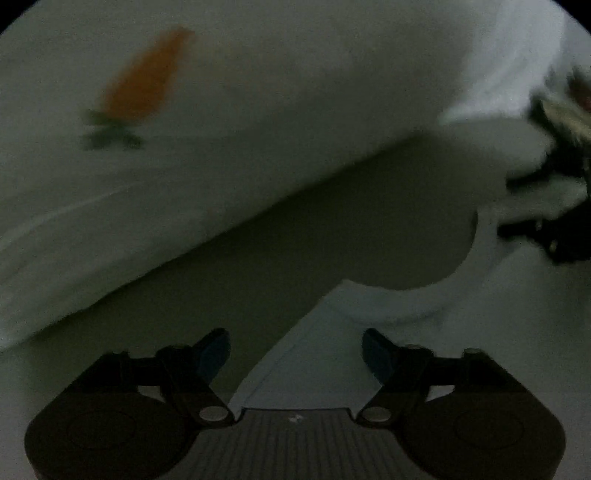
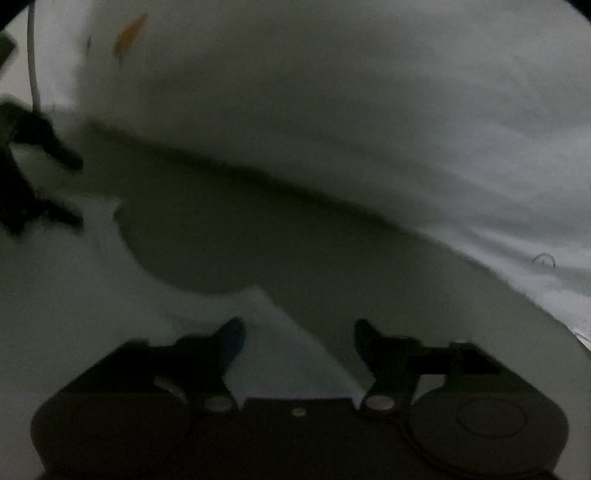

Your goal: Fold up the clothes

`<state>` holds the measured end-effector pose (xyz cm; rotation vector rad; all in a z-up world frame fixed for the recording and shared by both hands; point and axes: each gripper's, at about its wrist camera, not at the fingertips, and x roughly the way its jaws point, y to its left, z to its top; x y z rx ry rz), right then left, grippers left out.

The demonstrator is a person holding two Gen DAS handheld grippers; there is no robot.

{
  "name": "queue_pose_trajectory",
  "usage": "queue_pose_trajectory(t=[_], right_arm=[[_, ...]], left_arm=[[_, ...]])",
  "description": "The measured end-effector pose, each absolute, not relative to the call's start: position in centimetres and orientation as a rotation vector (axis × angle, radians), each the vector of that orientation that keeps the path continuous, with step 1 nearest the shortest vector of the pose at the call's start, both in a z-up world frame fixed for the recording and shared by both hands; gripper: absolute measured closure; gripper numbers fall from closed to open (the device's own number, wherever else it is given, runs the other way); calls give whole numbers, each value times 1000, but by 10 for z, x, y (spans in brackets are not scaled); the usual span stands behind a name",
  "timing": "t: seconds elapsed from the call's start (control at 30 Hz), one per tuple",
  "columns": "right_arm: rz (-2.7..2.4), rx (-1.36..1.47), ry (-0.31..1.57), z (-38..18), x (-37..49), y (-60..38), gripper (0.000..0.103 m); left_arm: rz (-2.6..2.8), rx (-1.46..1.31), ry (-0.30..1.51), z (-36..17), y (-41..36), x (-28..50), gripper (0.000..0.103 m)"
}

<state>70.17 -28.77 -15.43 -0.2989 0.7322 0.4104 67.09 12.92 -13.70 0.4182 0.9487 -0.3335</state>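
Observation:
A white garment [image 1: 258, 129] with an orange carrot print [image 1: 144, 77] fills both views; its folded-over part lies above a shadowed edge, and a round collar [image 1: 413, 299] shows below. My left gripper [image 1: 295, 350] is open and empty just over the lower white layer. My right gripper [image 2: 299, 343] is open and empty over the same cloth [image 2: 332, 92], where the carrot print [image 2: 131, 31] shows at top left. Each gripper shows in the other's view, the right one at the right edge [image 1: 554, 206], the left one at the left edge [image 2: 37, 177], both blurred.
A thin white cable [image 2: 34, 62] hangs at the top left of the right wrist view. White fabric with creases [image 2: 535, 229] spreads to the right. Both views are dim.

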Motion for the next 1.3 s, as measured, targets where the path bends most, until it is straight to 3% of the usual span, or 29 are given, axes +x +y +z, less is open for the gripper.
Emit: queue_pose_trajectory(t=[0.03,0.07,0.1,0.13,0.17,0.2,0.23,0.3,0.67,0.83,0.93,0.97,1.07,1.1,1.2,1.23,1.3], right_arm=[[436,-252,751,-155,705,-292,37],[460,-208,768,-156,707,-297,45],[474,-185,763,-157,705,-299,60],[488,-163,759,-157,703,-300,65],[499,-143,753,-158,700,-302,71],[484,-154,739,-158,696,-298,95],[470,-164,725,-158,691,-295,98],[423,-228,666,-158,681,-283,99],[169,-600,238,-131,686,-217,102],[124,-531,327,-144,732,-215,103],[134,-370,455,-147,757,-232,102],[157,-315,482,-146,760,-242,100],[267,-218,542,-142,764,-262,68],[305,-187,561,-141,765,-268,54],[424,-151,571,-140,761,-277,46],[452,-144,577,-141,760,-279,38],[501,-127,600,-144,760,-281,31]], left_arm=[[-317,429,927,-142,128,673,0],[-313,427,914,-146,128,674,0],[-320,397,915,-147,131,676,0],[-318,340,923,-149,136,678,0],[-316,259,928,-151,143,678,7],[-295,195,903,-153,149,674,19],[-249,178,863,-153,149,666,30],[-109,193,835,-146,135,654,98],[326,368,611,-137,94,681,102],[321,236,674,-128,125,725,102],[150,187,819,-139,132,731,96],[98,178,831,-143,133,727,88],[-73,139,845,-150,135,712,62],[-107,131,839,-150,134,709,59],[-179,129,816,-147,133,707,43],[-202,129,811,-146,134,707,41],[-240,121,810,-144,136,709,28]])
